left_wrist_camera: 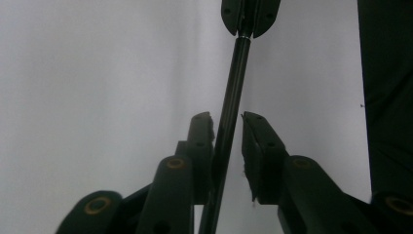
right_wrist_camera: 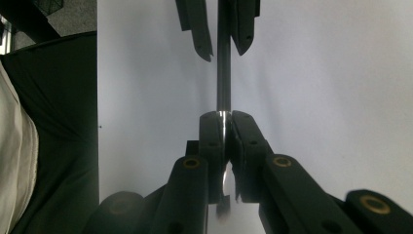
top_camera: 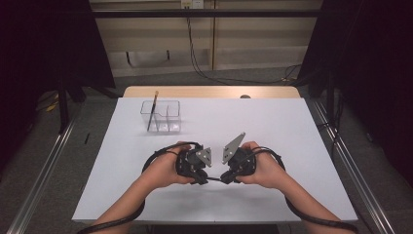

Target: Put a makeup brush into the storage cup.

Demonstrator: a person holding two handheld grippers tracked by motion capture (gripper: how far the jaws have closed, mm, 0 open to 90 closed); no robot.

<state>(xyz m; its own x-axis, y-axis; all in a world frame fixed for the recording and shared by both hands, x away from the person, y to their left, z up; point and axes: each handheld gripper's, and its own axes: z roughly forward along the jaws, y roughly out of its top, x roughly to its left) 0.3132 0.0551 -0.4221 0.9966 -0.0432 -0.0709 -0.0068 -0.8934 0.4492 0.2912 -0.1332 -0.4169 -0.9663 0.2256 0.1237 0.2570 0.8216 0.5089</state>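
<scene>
1. Thin black stick (top_camera: 214, 179) at lower centre of the high view, held level just above the white bench (top_camera: 292, 146), spanning the gap between the two grippers.
2. Right gripper (right_wrist_camera: 224, 116): jaws clamped narrow on one end of the stick (right_wrist_camera: 223, 73), bright metal band right at the jaw tips in the right gripper view.
3. Left gripper (left_wrist_camera: 228, 119): jaws narrow and flanking the stick (left_wrist_camera: 236, 78). Stick lying against the jaw at picture left, a sliver of daylight on the other side, so not judged a firm pinch yet.
4. Same read from the right gripper view: left gripper (right_wrist_camera: 224, 51) at top centre, small gaps either side of the stick.
5. Clear organiser (top_camera: 161, 117) at upper left of the bench, well apart from the hands, with another thin stick (top_camera: 152, 111) standing in its left compartment.
6. Risk: release by the right gripper (left_wrist_camera: 250, 29) before the left gripper (top_camera: 203, 179) truly bites. Likely result: stick dropping to the bench and rolling off.
7. Risk: off-centre closing, stick against one jaw only. Likely result: stick pushed sideways, twisting or levering out of the right grip.
8. Risk: both grips tight with hands drifting apart or at an angle. Likely result: bending of a slender stick, or a slip at the smooth metal band.
9. Risk: grip near the stick's end. Likely result: the far end swinging during the carry and hitting the organiser rim.
</scene>
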